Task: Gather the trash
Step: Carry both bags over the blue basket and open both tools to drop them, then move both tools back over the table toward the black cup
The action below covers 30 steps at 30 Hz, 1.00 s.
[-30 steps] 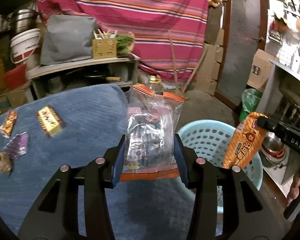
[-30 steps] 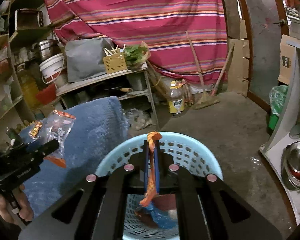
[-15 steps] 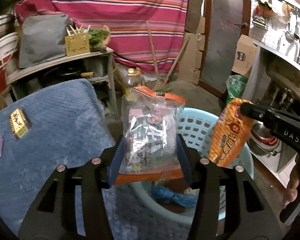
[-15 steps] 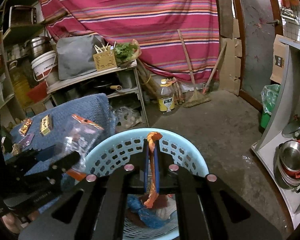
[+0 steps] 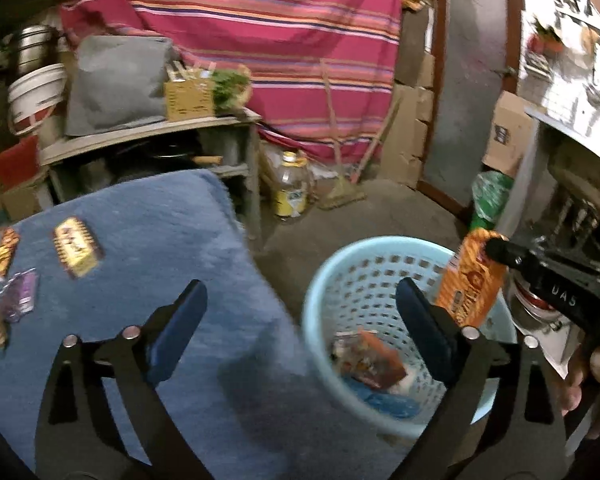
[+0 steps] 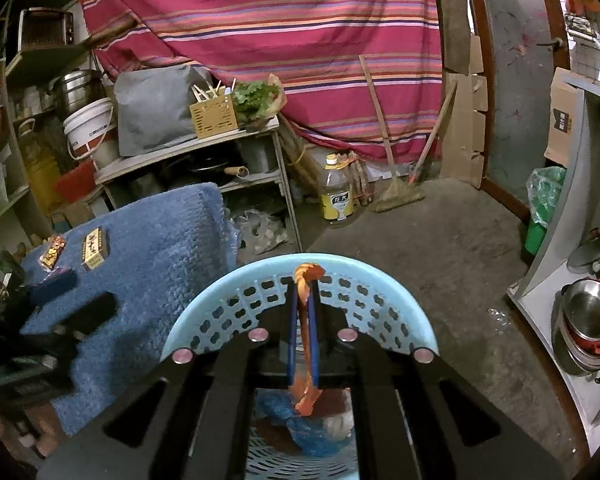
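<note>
My left gripper (image 5: 300, 312) is open and empty, between the blue-covered table and the light blue basket (image 5: 380, 256). The clear snack bag with orange edges (image 5: 370, 356) lies inside the basket on other trash. My right gripper (image 6: 304, 300) is shut on an orange snack wrapper (image 6: 306, 276) and holds it over the basket (image 6: 228, 292). The wrapper (image 5: 474, 276) and the right gripper (image 5: 540, 276) show at the basket's right rim in the left wrist view. Several wrappers (image 5: 76, 250) lie on the blue cloth (image 5: 160, 240).
A wooden shelf unit (image 6: 204, 152) with a bucket, grey bag and greens stands behind the table. An oil bottle (image 6: 338, 200) and a broom (image 6: 396, 188) are on the floor by the striped curtain. Pots (image 6: 588, 324) sit on a low shelf at right.
My left gripper opened and the clear snack bag dropped into the basket. The left gripper swung back to the left. The right gripper kept holding the orange wrapper over the basket.
</note>
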{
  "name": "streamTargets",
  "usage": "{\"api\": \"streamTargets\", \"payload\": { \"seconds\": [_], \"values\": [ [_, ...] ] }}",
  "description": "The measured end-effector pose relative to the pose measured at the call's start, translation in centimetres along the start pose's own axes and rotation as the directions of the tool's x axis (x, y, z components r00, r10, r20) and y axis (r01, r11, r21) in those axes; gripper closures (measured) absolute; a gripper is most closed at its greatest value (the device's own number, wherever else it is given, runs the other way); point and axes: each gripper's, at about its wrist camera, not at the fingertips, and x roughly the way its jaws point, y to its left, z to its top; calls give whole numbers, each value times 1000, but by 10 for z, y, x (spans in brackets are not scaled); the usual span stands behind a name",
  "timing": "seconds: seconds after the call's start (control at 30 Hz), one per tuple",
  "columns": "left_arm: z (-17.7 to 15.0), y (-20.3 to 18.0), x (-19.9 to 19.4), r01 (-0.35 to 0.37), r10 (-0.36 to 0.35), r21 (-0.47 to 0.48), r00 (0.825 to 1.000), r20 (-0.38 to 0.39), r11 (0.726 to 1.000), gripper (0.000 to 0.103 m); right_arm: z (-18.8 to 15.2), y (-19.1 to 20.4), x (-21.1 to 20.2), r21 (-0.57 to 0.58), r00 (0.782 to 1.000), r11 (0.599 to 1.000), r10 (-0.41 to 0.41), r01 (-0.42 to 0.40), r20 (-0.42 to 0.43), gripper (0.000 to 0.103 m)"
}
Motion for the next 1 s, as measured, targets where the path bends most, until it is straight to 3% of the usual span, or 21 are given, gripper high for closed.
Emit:
{"api": "streamTargets", "payload": {
  "seconds": [0.2, 0.27, 0.3, 0.33, 0.47, 0.73, 1.0],
  "values": [
    [0, 51, -23, -87, 88, -59, 996, 10, 994, 7, -3, 16, 9, 0, 999, 999, -40, 40, -21, 95],
    [0, 67, -32, -119, 121, -74, 993, 16, 990, 6, -7, 19, 15, 2, 997, 998, -68, 68, -41, 65],
    [0, 79, -39, -138, 141, -86, 990, 22, 987, 6, -9, 21, 16, 3, 996, 997, -80, 81, -40, 31],
    [-1, 85, -43, -146, 149, -92, 989, 23, 985, 6, -9, 24, 16, 3, 995, 995, -95, 95, -31, 24],
    [-8, 119, -63, -204, 208, -113, 978, 19, 972, 6, -19, 34, 22, -14, 989, 990, -139, 139, -52, 24],
    [-26, 176, -106, -313, 320, -136, 947, 29, 940, 6, -21, 63, 20, 6, 985, 985, -170, 170, -37, 12],
    [-43, 241, -148, -409, 419, -182, 908, 22, 894, 6, -16, 137, 12, -51, 993, 992, -117, 117, 11, 11]
  ]
}}
